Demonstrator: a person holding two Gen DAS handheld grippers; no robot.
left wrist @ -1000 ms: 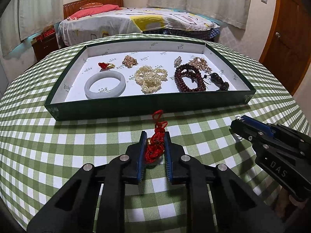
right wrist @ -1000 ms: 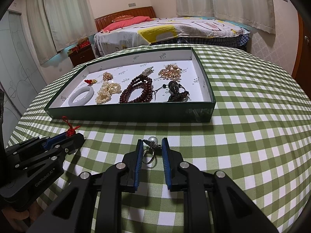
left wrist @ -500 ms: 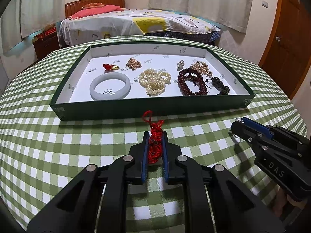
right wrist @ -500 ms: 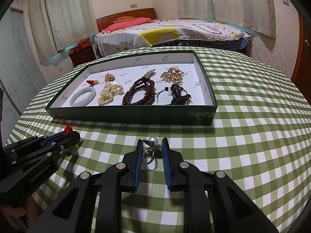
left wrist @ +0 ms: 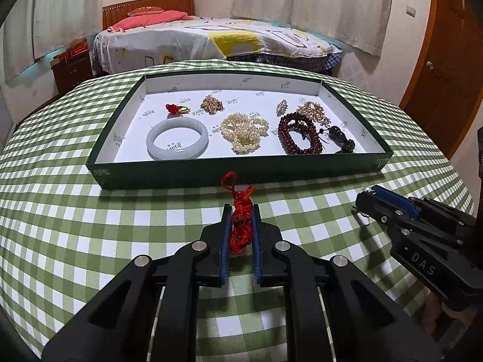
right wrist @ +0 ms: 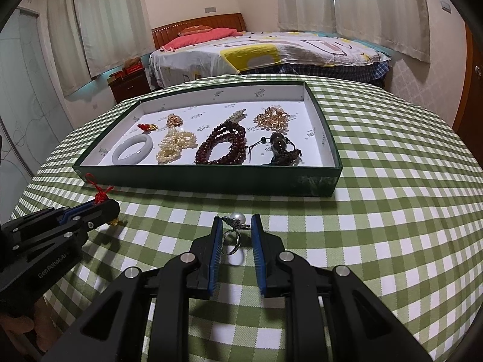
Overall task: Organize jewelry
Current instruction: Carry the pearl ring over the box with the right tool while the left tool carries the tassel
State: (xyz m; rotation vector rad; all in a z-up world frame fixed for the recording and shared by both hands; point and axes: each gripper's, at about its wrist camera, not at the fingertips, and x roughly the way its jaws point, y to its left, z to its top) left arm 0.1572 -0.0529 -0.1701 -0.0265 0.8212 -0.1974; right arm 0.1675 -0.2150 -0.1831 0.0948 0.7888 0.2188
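Note:
My left gripper is shut on a red knotted cord charm, whose loop sticks out past the fingertips toward the tray. The right wrist view shows that gripper low at the left with the red cord on top. My right gripper is shut on a silver ring with a pearl; from the left wrist it appears at the right. Just beyond both stands the green tray with a white lining. It holds a white bangle, a pearl strand and dark red beads.
The tray also holds gold chains, a small red charm and a dark pendant. A green checked cloth covers the round table. Behind it are a bed, a nightstand and a wooden door.
The left gripper's jaws have closed tighter onto the red cord, squeezing it between the pads. The right gripper has kept its hold on the ring and stayed in place.

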